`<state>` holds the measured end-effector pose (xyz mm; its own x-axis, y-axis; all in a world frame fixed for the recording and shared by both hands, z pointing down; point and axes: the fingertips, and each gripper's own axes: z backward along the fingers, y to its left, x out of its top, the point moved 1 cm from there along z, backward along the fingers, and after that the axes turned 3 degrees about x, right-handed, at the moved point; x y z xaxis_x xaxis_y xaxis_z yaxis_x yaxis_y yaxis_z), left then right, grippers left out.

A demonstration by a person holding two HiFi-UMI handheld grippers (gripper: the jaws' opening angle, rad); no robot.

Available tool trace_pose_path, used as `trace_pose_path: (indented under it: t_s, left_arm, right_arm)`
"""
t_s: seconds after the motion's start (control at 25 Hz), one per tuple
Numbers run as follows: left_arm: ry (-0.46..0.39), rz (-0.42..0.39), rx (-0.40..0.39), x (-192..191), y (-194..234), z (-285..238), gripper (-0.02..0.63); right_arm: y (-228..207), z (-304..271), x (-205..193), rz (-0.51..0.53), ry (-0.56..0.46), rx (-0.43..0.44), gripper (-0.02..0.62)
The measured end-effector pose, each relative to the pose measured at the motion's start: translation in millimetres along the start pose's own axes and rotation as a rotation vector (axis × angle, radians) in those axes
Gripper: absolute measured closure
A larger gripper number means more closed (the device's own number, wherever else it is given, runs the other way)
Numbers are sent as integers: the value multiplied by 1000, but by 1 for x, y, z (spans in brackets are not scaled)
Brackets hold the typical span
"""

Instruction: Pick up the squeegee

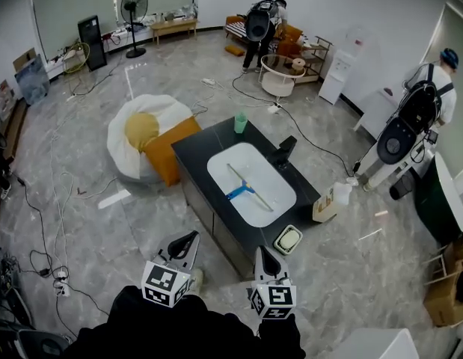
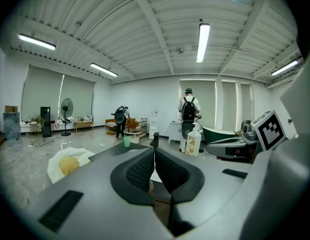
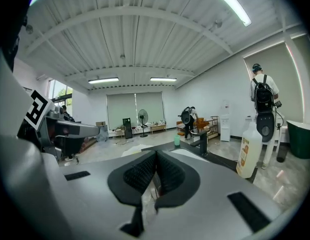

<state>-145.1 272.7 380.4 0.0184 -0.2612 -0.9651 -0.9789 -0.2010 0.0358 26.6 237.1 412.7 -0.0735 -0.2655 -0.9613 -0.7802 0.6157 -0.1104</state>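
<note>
A squeegee (image 1: 244, 189) with a blue handle and a long pale blade lies in the white basin (image 1: 272, 204) of a black counter (image 1: 197, 149) in the head view. Both grippers hang short of the counter's near end, a good way from it. My left gripper (image 1: 191, 238) is shut with nothing between its pads (image 2: 155, 170). Beside it my right gripper (image 1: 262, 254) is also shut and empty, its jaws meeting at the tips (image 3: 156, 173). Neither gripper view shows the squeegee; the jaws cover the basin.
On the counter stand a black tap (image 1: 283, 152), a green cup (image 1: 240, 122) and a soap dish (image 1: 288, 239). A detergent bottle (image 1: 324, 205) sits at its right. A white and yellow beanbag (image 1: 145, 142) lies left. Cables (image 1: 48, 223) cross the floor. Two people (image 1: 421, 118) stand further off.
</note>
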Motion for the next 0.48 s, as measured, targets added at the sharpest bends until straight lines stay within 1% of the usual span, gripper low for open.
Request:
trace_pose_path:
  t_s: [0.2,0.48]
  left_arm:
    - [16,1,-66,9,47,-51,581]
    - [35,4,-138,15,102,-104,581]
  right_arm:
    - [-5,-58,15,-8,11,-66,578]
    - [-4,-123,29,-16,20,-137,580]
